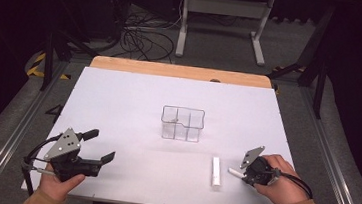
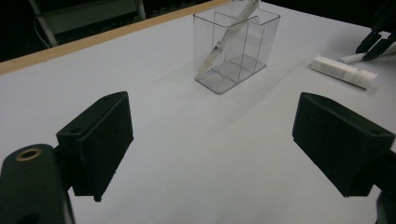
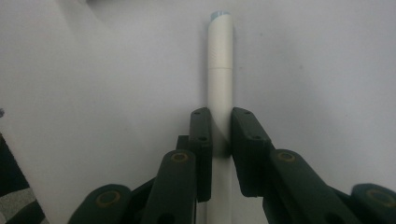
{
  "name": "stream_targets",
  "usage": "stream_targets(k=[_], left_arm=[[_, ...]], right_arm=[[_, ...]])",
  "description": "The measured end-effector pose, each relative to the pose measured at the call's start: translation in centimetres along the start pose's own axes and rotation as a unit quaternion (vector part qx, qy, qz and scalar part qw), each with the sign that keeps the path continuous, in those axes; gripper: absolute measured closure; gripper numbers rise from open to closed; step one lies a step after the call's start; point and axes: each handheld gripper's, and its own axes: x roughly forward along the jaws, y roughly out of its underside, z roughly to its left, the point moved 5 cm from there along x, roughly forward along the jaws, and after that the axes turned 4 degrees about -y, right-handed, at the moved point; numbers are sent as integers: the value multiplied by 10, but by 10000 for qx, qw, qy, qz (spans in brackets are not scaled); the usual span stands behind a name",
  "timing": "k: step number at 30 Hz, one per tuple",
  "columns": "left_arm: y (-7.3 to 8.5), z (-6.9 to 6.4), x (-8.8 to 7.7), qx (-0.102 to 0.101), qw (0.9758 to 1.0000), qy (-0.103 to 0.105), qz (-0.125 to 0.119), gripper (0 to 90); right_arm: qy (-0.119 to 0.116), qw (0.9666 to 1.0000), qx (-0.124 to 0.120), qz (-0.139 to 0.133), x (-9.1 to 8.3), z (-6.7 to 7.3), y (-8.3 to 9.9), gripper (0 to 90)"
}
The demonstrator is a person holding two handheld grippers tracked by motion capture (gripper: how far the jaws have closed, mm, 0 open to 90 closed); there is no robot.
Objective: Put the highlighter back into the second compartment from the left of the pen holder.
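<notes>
At the near left of the white tabletop [image 1: 134,92], the left tongs [image 1: 98,145] rest in a hand with jaws spread wide and nothing between them. Farther in, around the middle, stands a clear divided box [image 1: 182,124] with a slim white pen [image 2: 227,38] leaning inside it. Right of that, nearer, lies a white tube [image 1: 216,171]. At the near right, the right tongs [image 1: 245,174] are clamped on a white marker [image 3: 220,70] that lies flat on the tabletop, just beside the tube.
</notes>
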Motion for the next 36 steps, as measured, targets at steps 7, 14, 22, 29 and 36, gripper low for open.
stream_targets(k=[7,14,22,29,36], left_arm=[[0,0,0,-13,10000,3,-3,132],[0,0,0,-13,10000,-1,-4,132],[0,0,0,3,10000,-5,-1,132],[0,0,0,2,10000,-1,0,132],[0,0,0,-10,10000,-1,-4,132]], right_arm=[[30,10000,70,-22,0,1,0,791],[26,9999,113,-61,-3,2,-1,791],[91,9995,184,-236,-13,1,-4,791],[213,9983,230,-486,-29,0,-13,791],[281,9946,403,-918,-43,0,-23,791]])
